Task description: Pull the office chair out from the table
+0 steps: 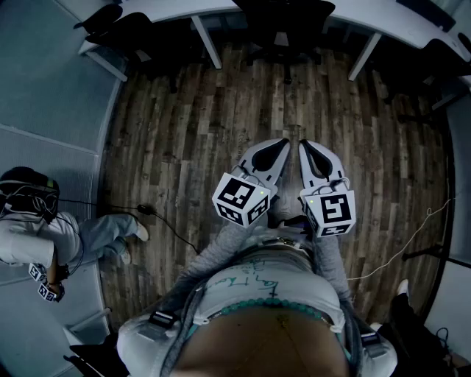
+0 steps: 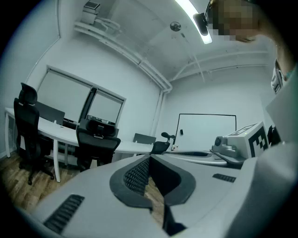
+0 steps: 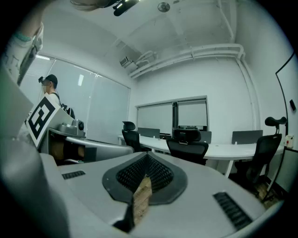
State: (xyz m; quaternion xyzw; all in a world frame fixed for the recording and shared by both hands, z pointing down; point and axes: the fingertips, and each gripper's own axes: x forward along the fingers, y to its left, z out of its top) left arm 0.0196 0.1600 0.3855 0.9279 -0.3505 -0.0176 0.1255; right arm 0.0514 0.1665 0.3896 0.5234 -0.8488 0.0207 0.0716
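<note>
The black office chair (image 1: 283, 29) stands tucked under the curved white table (image 1: 383, 18) at the far edge of the wooden floor. It also shows ahead in the right gripper view, the chair (image 3: 187, 146) against the table (image 3: 228, 151), and in the left gripper view as the chair (image 2: 95, 144). My left gripper (image 1: 283, 144) and right gripper (image 1: 303, 145) are held side by side close to my chest, well short of the chair. Both are shut with nothing between the jaws: left gripper (image 2: 150, 158), right gripper (image 3: 146, 155).
More black chairs stand along the table, one at the left (image 1: 110, 26) and one at the right (image 1: 441, 59). A person (image 1: 44, 239) sits on the floor at the left, with a cable (image 1: 158, 219) running across the boards. A whiteboard (image 2: 205, 132) hangs on the wall.
</note>
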